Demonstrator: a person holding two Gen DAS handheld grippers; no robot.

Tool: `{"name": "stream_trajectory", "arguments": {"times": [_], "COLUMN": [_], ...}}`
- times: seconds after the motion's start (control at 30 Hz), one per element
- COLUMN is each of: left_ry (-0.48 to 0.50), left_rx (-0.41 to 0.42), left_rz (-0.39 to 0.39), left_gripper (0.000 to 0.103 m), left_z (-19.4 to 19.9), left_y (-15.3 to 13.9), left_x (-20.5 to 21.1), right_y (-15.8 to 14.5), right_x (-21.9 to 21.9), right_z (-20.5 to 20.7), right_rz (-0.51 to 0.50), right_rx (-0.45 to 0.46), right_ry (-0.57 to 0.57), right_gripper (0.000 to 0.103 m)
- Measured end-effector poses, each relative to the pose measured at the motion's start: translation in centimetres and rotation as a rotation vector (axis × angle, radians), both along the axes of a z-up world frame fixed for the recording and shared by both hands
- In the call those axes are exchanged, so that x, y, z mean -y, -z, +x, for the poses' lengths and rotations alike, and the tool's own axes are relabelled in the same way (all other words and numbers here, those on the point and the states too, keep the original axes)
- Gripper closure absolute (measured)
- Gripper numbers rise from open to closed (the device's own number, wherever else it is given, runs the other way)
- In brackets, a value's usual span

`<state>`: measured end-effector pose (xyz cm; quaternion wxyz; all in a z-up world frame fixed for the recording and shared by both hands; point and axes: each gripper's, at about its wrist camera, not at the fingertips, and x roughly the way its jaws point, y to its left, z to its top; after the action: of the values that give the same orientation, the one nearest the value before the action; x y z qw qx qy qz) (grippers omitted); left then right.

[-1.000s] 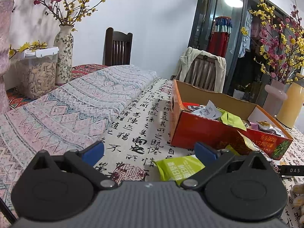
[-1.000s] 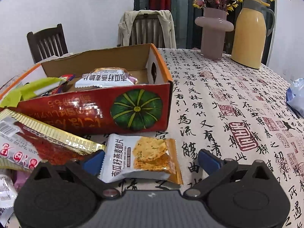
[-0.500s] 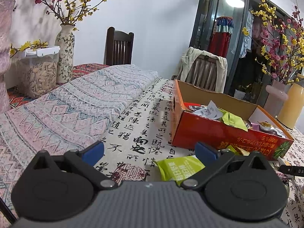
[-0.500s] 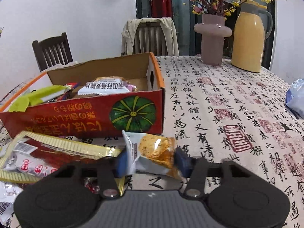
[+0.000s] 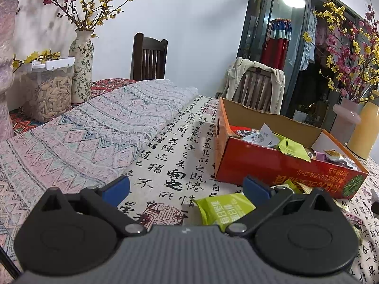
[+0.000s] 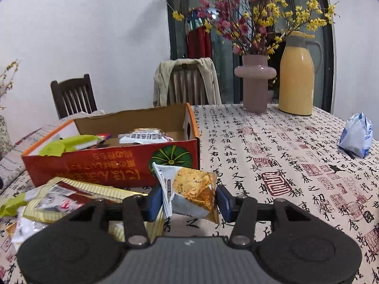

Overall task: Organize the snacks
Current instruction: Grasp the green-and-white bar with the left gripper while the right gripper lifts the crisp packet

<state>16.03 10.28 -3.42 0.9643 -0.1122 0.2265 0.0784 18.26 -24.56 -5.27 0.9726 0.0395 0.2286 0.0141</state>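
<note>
Left wrist view: the left gripper (image 5: 186, 188) fills the bottom of the frame with its blue pads spread wide and nothing between them. A lime-green snack packet (image 5: 225, 209) lies flat on the calligraphy tablecloth (image 5: 170, 156) at lower centre, just inside the right-hand pad, its near end hidden behind the gripper body. Right of centre stands the red cardboard box (image 5: 272, 165), open-topped and holding crumpled wrappers; its far right corner and the packets in front of it are partly covered by the gripper. Right wrist view: the right gripper (image 6: 189, 200) is clamped on a cracker packet (image 6: 189, 191), white with an orange-gold cracker picture, pinched so it bulges and stands tilted at lower centre, clear of the cloth. The packet sits between both pads, in front of the box's pumpkin print (image 6: 169, 158). At lower left, a red-and-gold packet (image 6: 78, 194) and other wrappers lie in a loose heap, partly cut off by the frame edge.
</note>
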Motion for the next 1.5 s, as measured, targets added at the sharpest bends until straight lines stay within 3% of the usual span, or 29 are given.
{"name": "stream_trajectory", "arguments": {"times": [0.23, 0.53, 0.63, 0.8, 0.87, 1.27, 1.33, 1.4, 1.47, 1.5], "left_ry": [-0.03, -0.055, -0.067, -0.038, -0.029, 0.08, 0.091, 0.089, 0.1, 0.12], "left_rx": [-0.056, -0.122, -0.176, -0.279, -0.312, -0.31, -0.287, -0.248, -0.219, -0.204], "left_rz": [0.021, 0.104, 0.147, 0.185, 0.188, 0.167, 0.145, 0.14, 0.131, 0.131], "left_gripper": [0.0, 0.0, 0.013, 0.06, 0.066, 0.064, 0.055, 0.027, 0.009, 0.009], "left_z": [0.9, 3.9, 5.8, 8.1, 8.1, 2.7, 2.2, 2.1, 2.2, 2.2], "left_y": [0.0, -1.6, -1.4, 0.2, 0.9, 0.7, 0.1, -0.6, -1.3, -1.4], "left_x": [0.1, 1.8, 2.8, 3.7, 3.6, 4.4, 4.5, 4.5, 4.8, 5.1], "right_y": [0.5, 0.9, 1.0, 1.0, 1.0, 1.0, 1.0, 1.0, 1.0, 1.0], "right_x": [0.8, 1.7, 1.8, 1.9, 2.0, 2.2, 2.2, 2.2, 2.2, 2.2], "right_z": [-0.4, -0.4, -0.4, -0.4, -0.5, -0.7, -0.8, -0.7, -0.7, -0.7], "right_rz": [0.062, 0.143, 0.156, 0.172, 0.179, 0.2, 0.2, 0.199, 0.2, 0.2], "right_rx": [0.01, 0.001, -0.001, 0.001, 0.003, 0.013, 0.014, 0.013, 0.014, 0.014], "right_ry": [0.0, -0.028, -0.03, -0.037, -0.041, -0.056, -0.056, -0.056, -0.055, -0.055], "right_gripper": [0.055, 0.055, 0.055, 0.055, 0.055, 0.055, 0.055, 0.055, 0.055, 0.055]}}
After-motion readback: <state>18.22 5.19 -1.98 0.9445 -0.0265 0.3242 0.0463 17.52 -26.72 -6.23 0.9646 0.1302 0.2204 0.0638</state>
